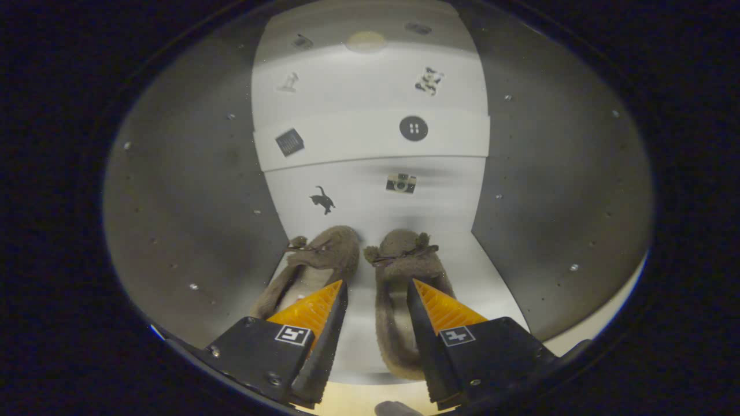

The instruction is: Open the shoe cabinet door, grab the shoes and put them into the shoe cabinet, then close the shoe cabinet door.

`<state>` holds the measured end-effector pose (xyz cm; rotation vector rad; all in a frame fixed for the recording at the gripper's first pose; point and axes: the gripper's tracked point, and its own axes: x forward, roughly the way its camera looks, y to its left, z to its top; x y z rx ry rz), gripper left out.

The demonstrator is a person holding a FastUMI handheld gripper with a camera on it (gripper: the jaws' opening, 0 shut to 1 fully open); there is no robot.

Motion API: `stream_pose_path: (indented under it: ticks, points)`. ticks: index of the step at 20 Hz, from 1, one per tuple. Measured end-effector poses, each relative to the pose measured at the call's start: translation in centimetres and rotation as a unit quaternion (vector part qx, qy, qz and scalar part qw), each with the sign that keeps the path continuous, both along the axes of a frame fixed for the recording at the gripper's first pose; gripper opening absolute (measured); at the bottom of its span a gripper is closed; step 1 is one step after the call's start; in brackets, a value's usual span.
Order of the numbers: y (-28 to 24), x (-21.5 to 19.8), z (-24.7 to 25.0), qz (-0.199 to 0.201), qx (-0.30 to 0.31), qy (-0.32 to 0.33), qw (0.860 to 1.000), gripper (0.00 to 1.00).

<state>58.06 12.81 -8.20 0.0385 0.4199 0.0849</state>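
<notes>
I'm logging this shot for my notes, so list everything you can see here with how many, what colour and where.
slippers: two, brown and fuzzy, side by side inside the cabinet, toes toward the back panel, just ahead of the fingers
cabinet side walls: two, dark grey, either side of the slippers
back panel: one, white, behind the slippers
stickers: several, mostly black, scattered over the back panel, among them a cat, a camera and a round button
gripper: one, fingers open, one finger over each slipper, the gap between the slippers showing between them
</notes>
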Motion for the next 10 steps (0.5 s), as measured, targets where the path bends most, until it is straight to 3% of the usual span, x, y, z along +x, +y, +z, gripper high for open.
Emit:
stream_pose_path:
  ticks: [3,6,10]
  points:
    - [0.3,-5.9,1.2,0.009,-0.010,-0.037,0.999,0.84]
    - [1.0,-13.0,1.3,0.022,0.005,-0.056,0.998,0.92]
    - [0.3,-22.7,2.2,0.022,0.013,-0.091,0.995,0.94]
